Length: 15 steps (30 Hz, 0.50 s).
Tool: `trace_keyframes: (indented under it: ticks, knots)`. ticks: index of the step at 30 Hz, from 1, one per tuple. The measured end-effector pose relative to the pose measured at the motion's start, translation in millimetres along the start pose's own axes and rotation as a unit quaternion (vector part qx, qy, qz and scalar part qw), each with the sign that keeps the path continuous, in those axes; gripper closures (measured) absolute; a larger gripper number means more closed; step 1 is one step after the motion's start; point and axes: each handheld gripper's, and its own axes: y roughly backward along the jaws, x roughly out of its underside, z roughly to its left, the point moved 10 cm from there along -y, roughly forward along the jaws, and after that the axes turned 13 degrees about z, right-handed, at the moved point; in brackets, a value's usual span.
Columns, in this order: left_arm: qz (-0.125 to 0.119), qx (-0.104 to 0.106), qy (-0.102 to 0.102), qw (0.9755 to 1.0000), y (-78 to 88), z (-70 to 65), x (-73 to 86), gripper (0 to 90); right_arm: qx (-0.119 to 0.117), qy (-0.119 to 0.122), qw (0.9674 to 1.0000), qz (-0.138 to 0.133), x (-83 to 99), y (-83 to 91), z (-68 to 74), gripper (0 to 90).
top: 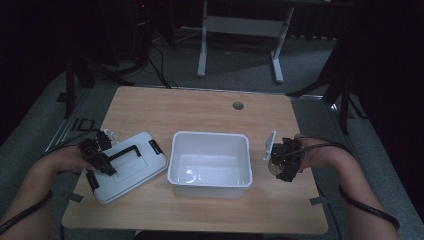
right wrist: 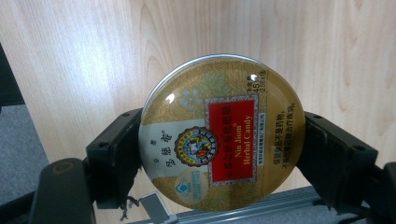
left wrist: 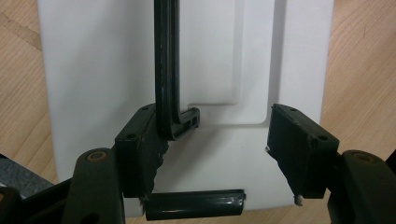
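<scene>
I see a pale wooden table [top: 200,110]. Between the left claw [top: 101,171] and the right claw [top: 280,167] stands an empty white tub [top: 210,135], near both but touching neither. Beyond the tub is a small round hole [top: 238,106] in the tabletop. Farther off, a white desk frame [top: 202,50] and black cables [top: 160,70] rest on grey floor [top: 240,75].

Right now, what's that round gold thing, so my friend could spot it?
Find the white bin in the middle of the table. Right of it, the right gripper holds a tin: round, flat, gold with a red label, unlike anything nearby.
</scene>
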Motion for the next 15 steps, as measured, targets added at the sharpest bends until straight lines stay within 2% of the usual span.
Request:
trace_keyframes:
  ticks: [8,15]
  knots:
    - [0.002,0.0,-0.003,1.0,-2.5,-0.6,-0.7,35.7,0.013,0.006,0.9999,-0.005,-11.2,15.1,-4.8,20.2]
    - [0.003,-0.001,-0.003,1.0,-3.1,-0.2,0.4,35.7,0.017,0.015,0.9997,-0.012,-29.3,28.8,-6.8,20.2]
